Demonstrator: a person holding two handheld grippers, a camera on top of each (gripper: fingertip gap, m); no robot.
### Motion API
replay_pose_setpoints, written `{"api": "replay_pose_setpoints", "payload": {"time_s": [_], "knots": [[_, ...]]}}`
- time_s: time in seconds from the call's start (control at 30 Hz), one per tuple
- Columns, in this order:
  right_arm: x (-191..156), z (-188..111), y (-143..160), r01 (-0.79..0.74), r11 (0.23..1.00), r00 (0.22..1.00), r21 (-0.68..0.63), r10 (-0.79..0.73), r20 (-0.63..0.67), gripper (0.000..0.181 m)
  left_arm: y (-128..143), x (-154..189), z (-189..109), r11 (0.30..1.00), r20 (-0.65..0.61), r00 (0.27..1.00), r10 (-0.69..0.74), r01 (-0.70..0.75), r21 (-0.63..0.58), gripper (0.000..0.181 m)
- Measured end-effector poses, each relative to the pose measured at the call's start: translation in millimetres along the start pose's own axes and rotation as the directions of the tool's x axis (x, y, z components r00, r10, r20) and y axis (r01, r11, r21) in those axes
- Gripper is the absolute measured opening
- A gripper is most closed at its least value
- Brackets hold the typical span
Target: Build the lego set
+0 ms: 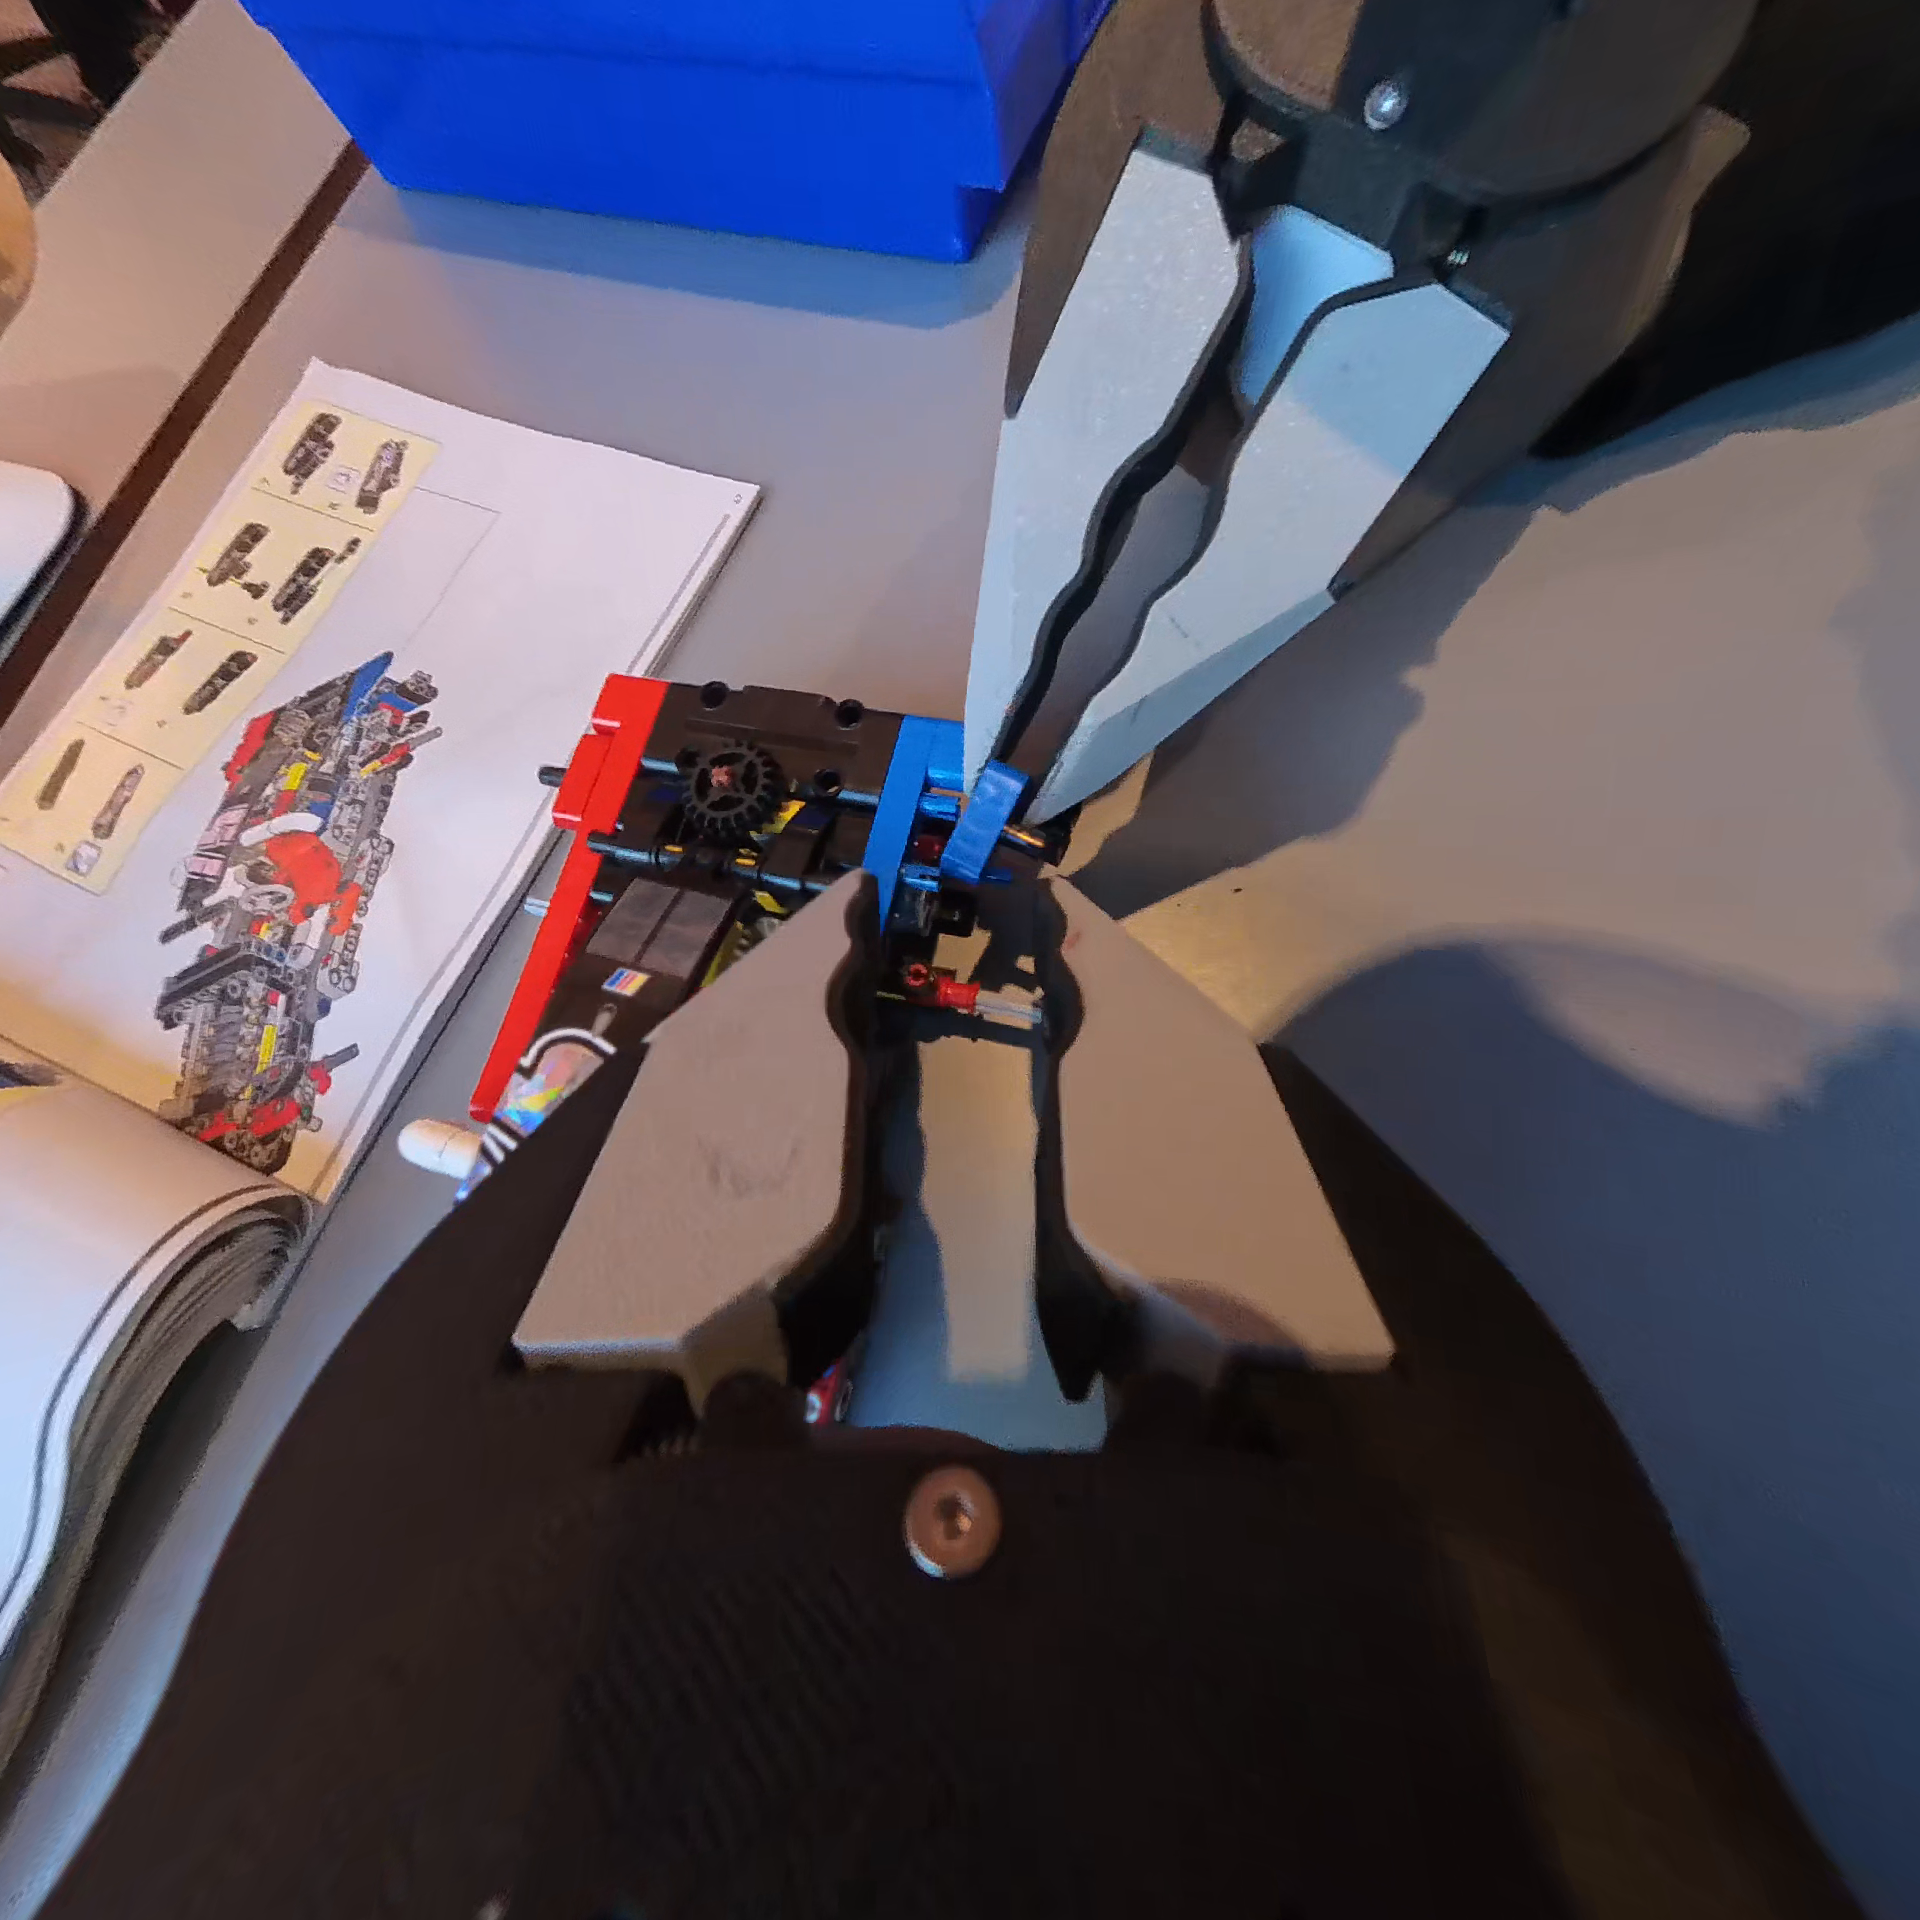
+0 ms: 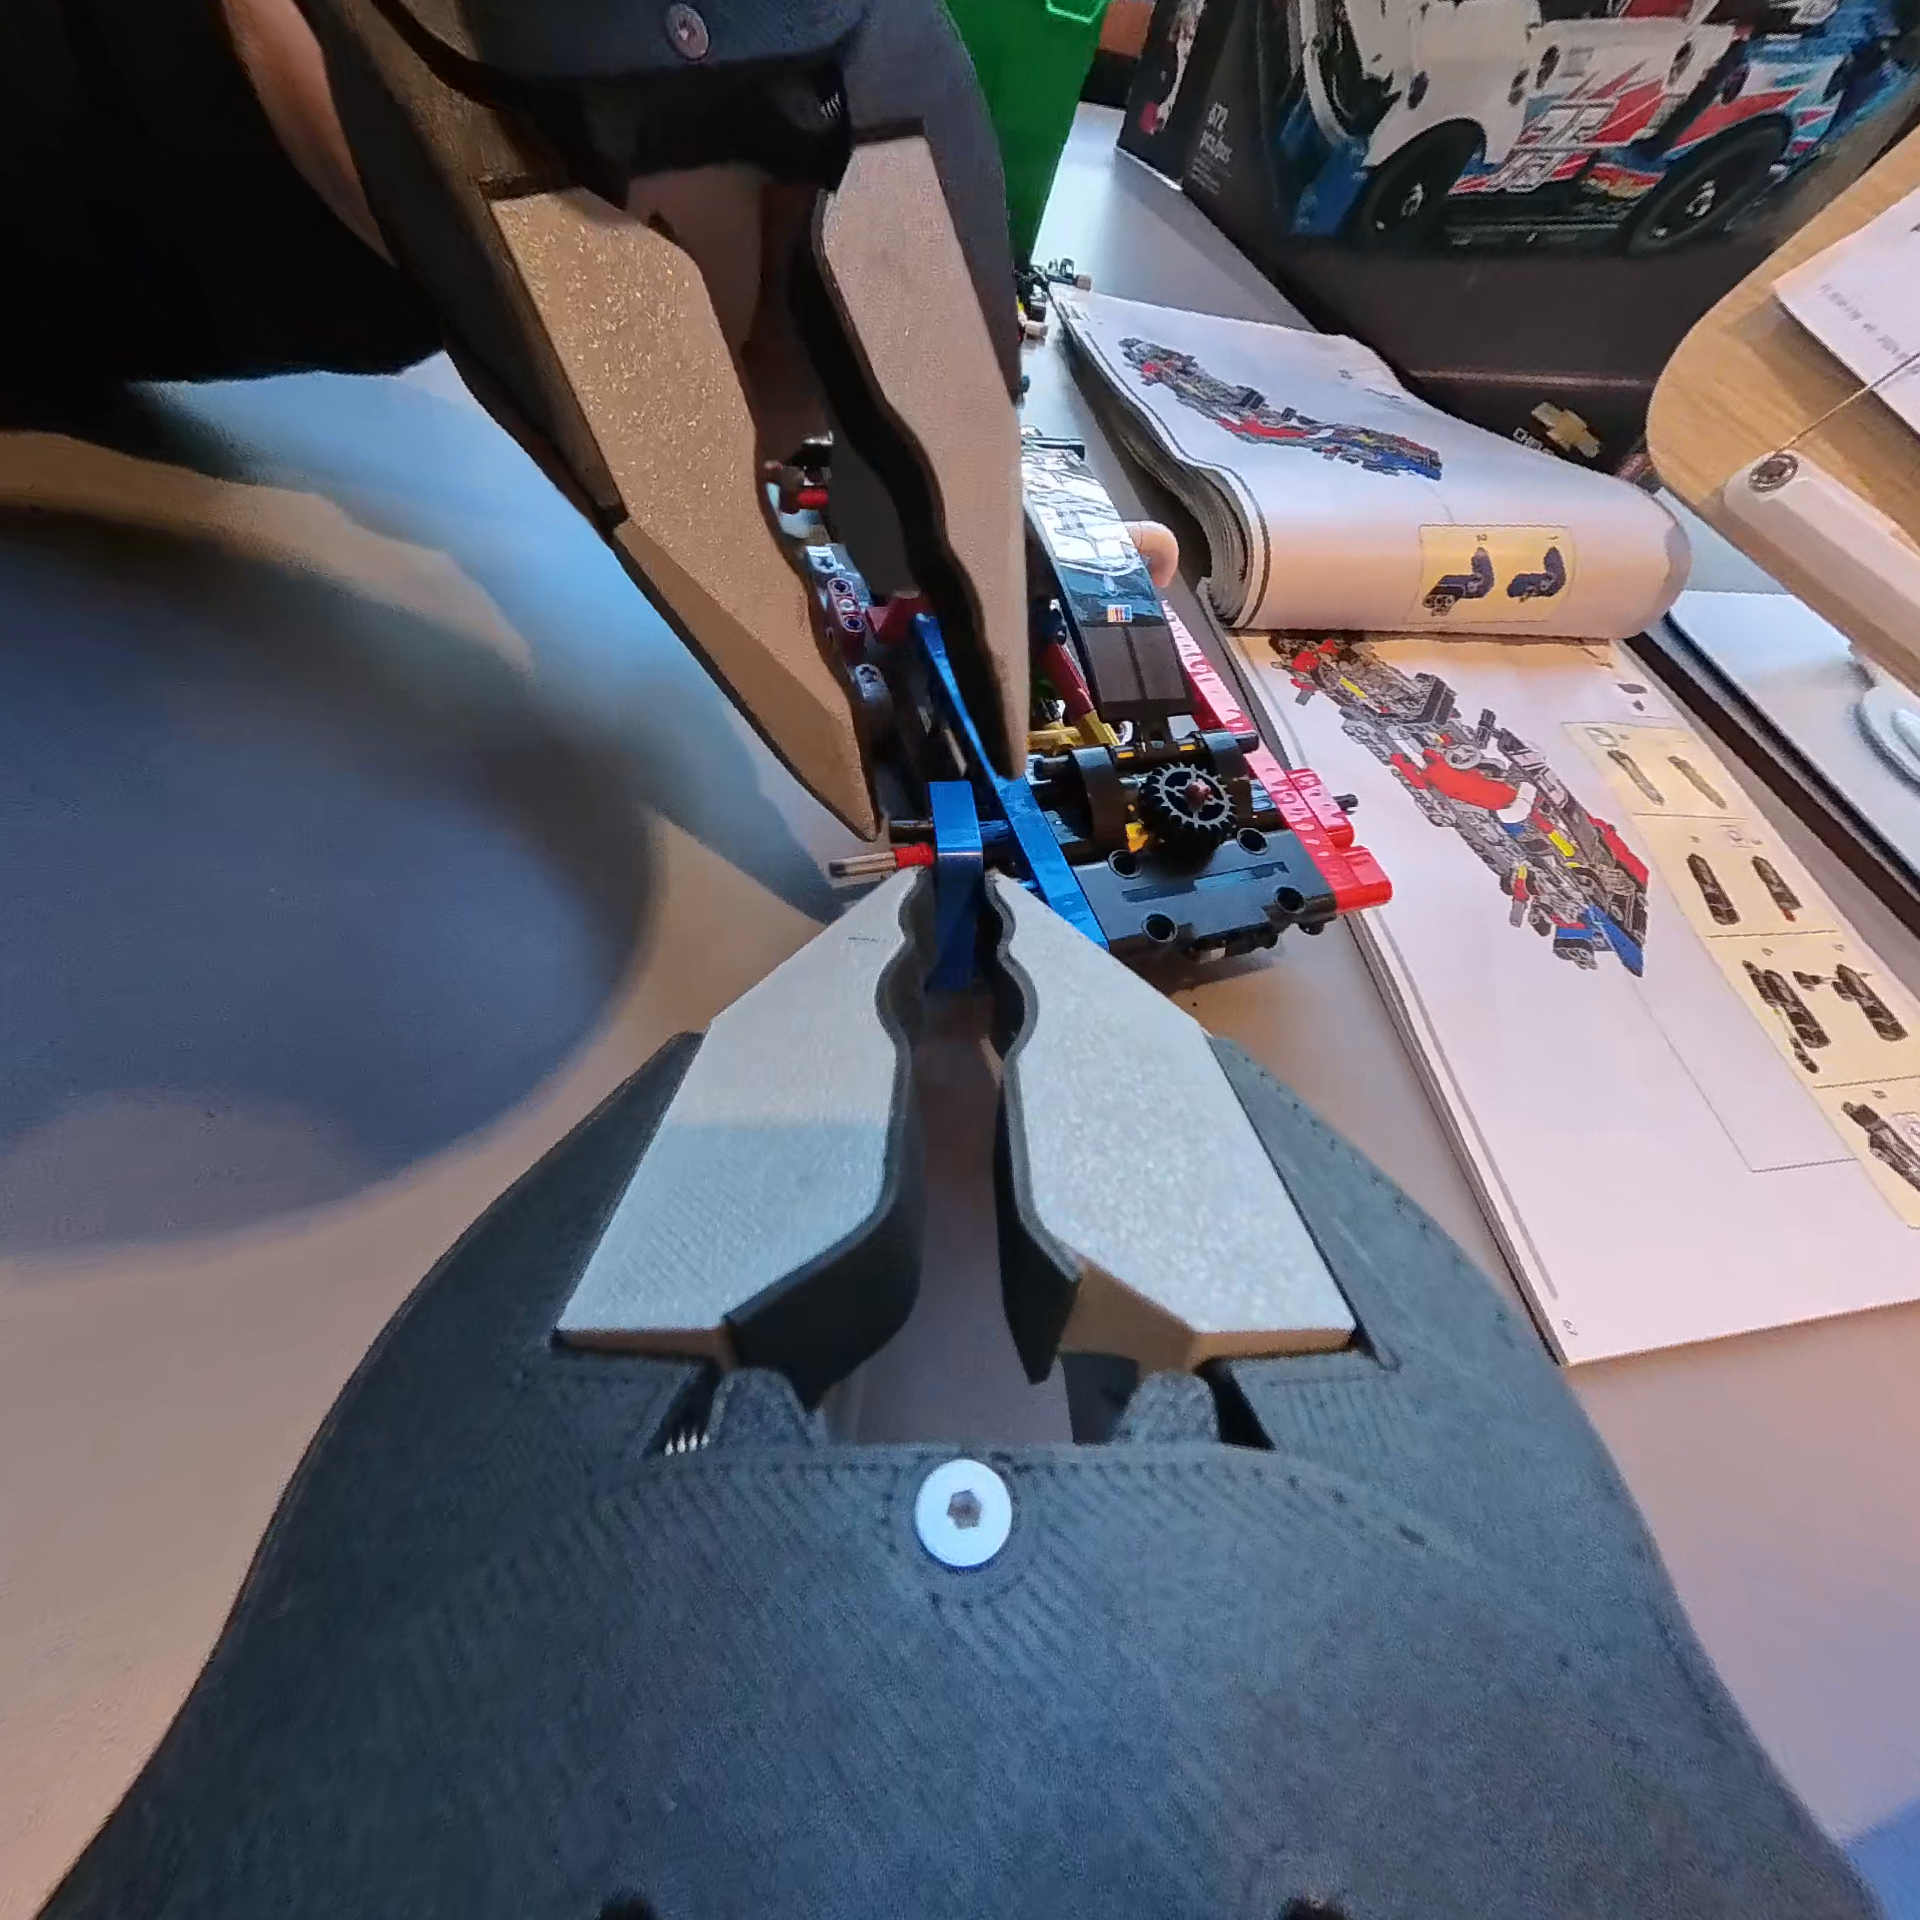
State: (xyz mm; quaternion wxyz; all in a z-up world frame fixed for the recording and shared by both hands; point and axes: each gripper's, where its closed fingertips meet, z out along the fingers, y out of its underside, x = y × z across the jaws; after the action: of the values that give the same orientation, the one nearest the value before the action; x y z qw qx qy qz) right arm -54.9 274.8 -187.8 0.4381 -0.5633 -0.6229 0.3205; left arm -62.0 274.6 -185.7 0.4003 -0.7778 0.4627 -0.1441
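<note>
Lego chassis [image 1: 727,831] lengthwise toward left claw [image 1: 956,904]

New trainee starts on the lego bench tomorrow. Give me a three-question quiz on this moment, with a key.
1. True or false: the right gripper is shut on a small blue piece at the end of the lego car frame.
2. On which side of the frame, seen in the left wrist view, does the open instruction booklet lie: A left, B right, C under it?
3. What colour is the gear on the frame?

Key: 1 true; 2 A; 3 black.
</note>
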Motion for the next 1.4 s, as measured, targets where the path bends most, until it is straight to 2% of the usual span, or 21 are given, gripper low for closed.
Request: {"api": "replay_pose_setpoints", "payload": {"time_s": [0.1,0.27,0.4,0.47,0.53,0.6,0.67,0.73,0.83,0.93,1.1,1.17,1.33,1.4], "knots": [[-1.2,0.3,-0.1,-0.005,1.000,1.000,-0.001,0.005,0.014,0.004,-4.6,0.6,-6.4,1.000,-0.009,1.000,0.009,-0.009,0.008,0.032],[-4.0,-1.8,-3.2,-0.009,1.000,1.000,0.021,0.008,0.022,0.004,14.2,0.0,-11.0,0.993,0.006,0.998,-0.067,0.067,-0.093,0.046],[-6.7,-1.6,-4.1,-0.007,1.000,0.999,0.026,0.006,0.042,0.004,13.5,7.5,-9.0,0.991,0.004,0.993,-0.116,0.116,-0.065,0.040],[-5.8,0.2,-3.7,-0.015,1.000,0.999,0.020,0.014,0.049,0.005,19.3,3.8,-5.3,0.989,0.010,0.995,-0.099,0.099,-0.113,0.028],[-4.3,3.5,-1.6,-0.027,1.000,0.998,-0.001,0.027,0.054,0.005,19.2,4.0,-2.3,0.988,-0.007,0.995,-0.096,0.094,-0.124,0.025],[-3.6,5.1,0.5,-0.035,0.999,0.998,-0.019,0.036,0.046,0.005,16.1,1.6,-2.5,0.990,0.003,0.996,-0.091,0.091,-0.110,0.025],[-7.3,4.4,-0.6,-0.045,0.999,0.997,-0.016,0.046,0.057,0.005,4.0,1.7,-9.1,0.996,0.018,0.996,-0.083,0.084,-0.041,0.029],[-11.1,2.9,-4.2,-0.047,0.999,0.996,0.005,0.046,0.070,0.004,-8.6,10.9,-15.4,0.998,-0.014,0.998,-0.059,0.059,0.038,0.016],[-12.2,1.7,-6.6,-0.034,0.999,0.997,0.018,0.033,0.077,0.004,-3.8,12.7,-10.9,0.998,-0.039,0.998,-0.057,0.057,-0.006,0.018],[-11.2,0.6,-5.3,-0.034,0.999,0.996,0.019,0.033,0.078,0.004,-3.8,15.0,-8.6,0.997,-0.079,0.994,-0.078,0.079,0.000,0.013],[-11.6,-6.6,-11.8,-0.057,0.995,0.992,0.081,0.047,0.116,0.004,-2.1,16.1,-8.1,0.989,-0.155,0.978,-0.140,0.145,0.021,0.022],[-9.6,-8.3,-13.4,-0.075,0.993,0.990,0.095,0.063,0.123,0.004,-6.8,19.2,-10.6,0.987,-0.192,0.972,-0.136,0.149,0.057,0.000],[-10.1,-10.3,-14.8,-0.088,0.990,0.986,0.109,0.071,0.150,0.004,-10.8,18.8,-11.5,0.972,-0.237,0.956,-0.175,0.205,0.111,0.000],[-12.4,-8.9,-13.2,-0.080,0.992,0.985,0.095,0.065,0.160,0.004,-8.5,17.8,-9.7,0.963,-0.251,0.945,-0.211,0.244,0.111,0.015]]}}
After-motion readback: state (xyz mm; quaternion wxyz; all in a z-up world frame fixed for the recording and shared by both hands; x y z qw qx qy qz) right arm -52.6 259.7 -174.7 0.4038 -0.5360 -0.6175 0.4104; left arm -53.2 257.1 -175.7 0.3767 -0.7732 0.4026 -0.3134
